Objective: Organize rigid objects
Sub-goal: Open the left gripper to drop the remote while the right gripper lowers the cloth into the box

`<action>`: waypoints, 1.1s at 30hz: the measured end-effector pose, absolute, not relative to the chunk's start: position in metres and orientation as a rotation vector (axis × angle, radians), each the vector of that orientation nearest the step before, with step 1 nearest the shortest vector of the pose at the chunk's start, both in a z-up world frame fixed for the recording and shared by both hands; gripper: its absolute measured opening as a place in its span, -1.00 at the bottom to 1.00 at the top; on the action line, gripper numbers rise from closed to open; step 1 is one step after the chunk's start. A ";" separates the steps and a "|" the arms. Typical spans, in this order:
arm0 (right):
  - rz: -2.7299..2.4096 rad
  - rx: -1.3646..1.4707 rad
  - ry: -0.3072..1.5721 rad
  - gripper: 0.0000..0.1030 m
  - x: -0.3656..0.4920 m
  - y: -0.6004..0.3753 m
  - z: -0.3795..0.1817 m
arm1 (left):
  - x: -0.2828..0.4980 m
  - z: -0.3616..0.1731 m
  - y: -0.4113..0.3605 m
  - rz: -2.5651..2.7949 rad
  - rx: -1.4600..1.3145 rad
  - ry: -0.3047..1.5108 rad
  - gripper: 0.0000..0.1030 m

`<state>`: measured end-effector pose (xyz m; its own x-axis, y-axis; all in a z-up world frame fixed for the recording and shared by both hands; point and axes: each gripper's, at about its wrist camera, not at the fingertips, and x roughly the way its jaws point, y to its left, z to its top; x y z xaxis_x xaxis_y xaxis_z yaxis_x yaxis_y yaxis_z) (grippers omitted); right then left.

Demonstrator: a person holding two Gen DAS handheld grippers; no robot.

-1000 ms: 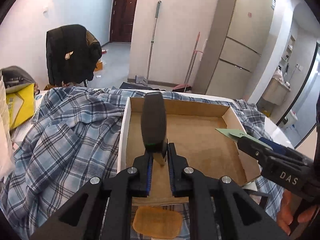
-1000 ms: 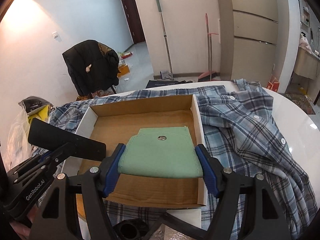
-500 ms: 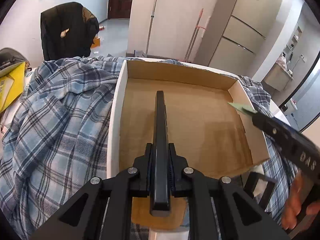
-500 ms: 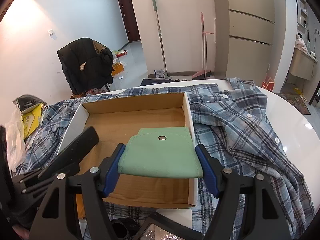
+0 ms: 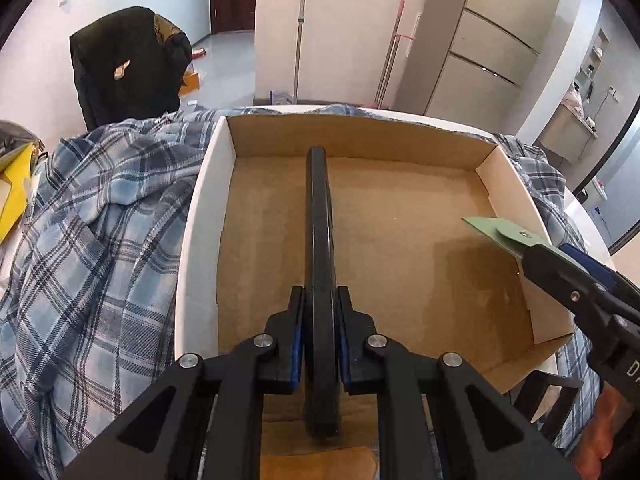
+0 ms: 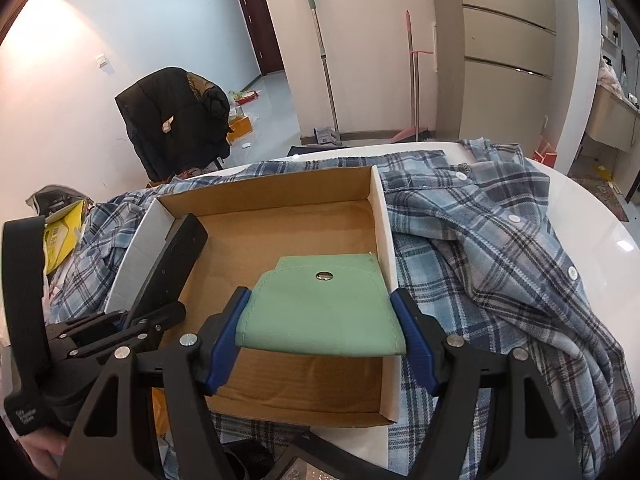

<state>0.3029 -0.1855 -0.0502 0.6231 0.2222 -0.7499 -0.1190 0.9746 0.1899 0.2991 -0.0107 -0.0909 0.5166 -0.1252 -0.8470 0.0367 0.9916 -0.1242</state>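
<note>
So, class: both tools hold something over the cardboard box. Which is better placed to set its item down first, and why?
Probably left. The left tool angles its flat black object down over the box floor; the right tool's green pouch hangs by the right wall.

In the left wrist view the near end of the flat black slab [image 5: 318,240], seen edge-on in the frame's centre, hides part of the brown cardboard box floor [image 5: 400,240] behind it. At the right edge the pale green snap-button pouch [image 5: 502,236] shows only a corner; the rest lies behind the black right gripper, itself cut off by the frame. An orange-brown flat piece [image 5: 320,462] at the bottom centre is cropped and mostly covered. In the right wrist view, white lettering on the black strap [image 6: 24,416] at lower left is too small to read, and the blue plaid shirt [image 6: 500,240] runs under the box.
</note>
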 end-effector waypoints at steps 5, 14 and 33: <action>0.191 0.139 0.861 0.34 0.300 -0.189 -0.047 | 0.298 -0.085 -0.003 -0.100 -0.131 1.029 -0.71; 0.202 0.133 0.806 0.34 0.291 -0.189 -0.027 | 0.251 -0.022 0.024 -0.085 -0.154 0.807 -0.16; 0.252 0.081 0.880 0.35 0.285 -0.164 -0.043 | 0.170 -0.007 0.043 0.003 -0.068 0.306 1.00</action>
